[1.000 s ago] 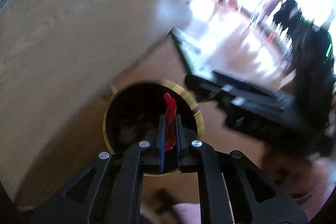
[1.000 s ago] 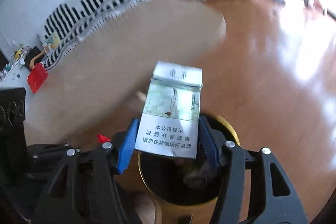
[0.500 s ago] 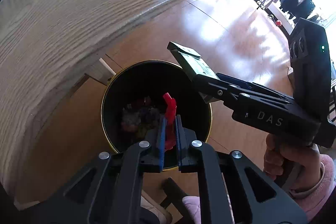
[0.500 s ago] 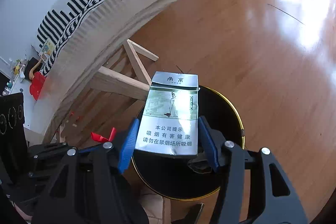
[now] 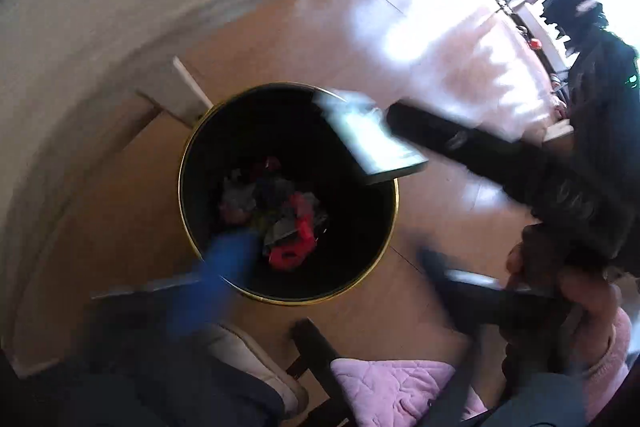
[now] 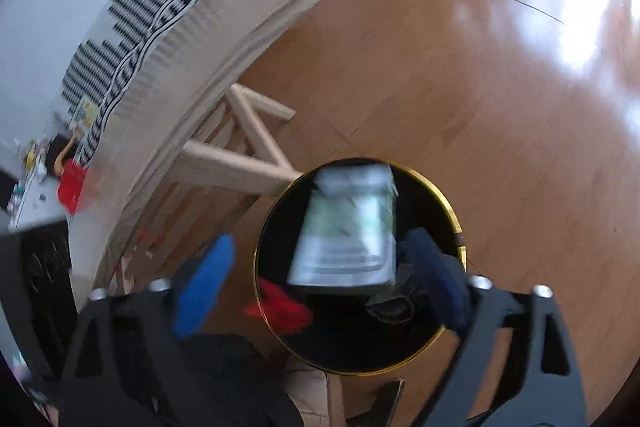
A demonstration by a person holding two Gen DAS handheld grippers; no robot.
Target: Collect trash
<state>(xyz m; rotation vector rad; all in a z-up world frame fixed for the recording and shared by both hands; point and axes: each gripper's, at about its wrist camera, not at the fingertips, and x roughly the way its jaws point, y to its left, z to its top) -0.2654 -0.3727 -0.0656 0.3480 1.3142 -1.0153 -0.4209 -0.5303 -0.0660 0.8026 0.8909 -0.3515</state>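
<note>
Left tool [image 5: 320,267] opening wide above the black bin [image 5: 390,223], nothing between its jaws, red scrap [image 5: 298,239] already down among the litter below; right tool [image 6: 320,279] opening too, cigarette pack [image 6: 346,227] loose between the parting pads, just ahead over the bin mouth. Light, thin card, easily crushed, best pinched across its flat sides. Counter [image 6: 248,11] and its wooden legs [image 6: 256,147] close beyond the left tool, a slipper [image 5: 256,359] beneath.

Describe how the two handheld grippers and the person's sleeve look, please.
Both grippers, left gripper and right gripper, have black angular frames with silver bolts and blue finger pads. The person's hand comes out of a pink fleecy sleeve.
</note>
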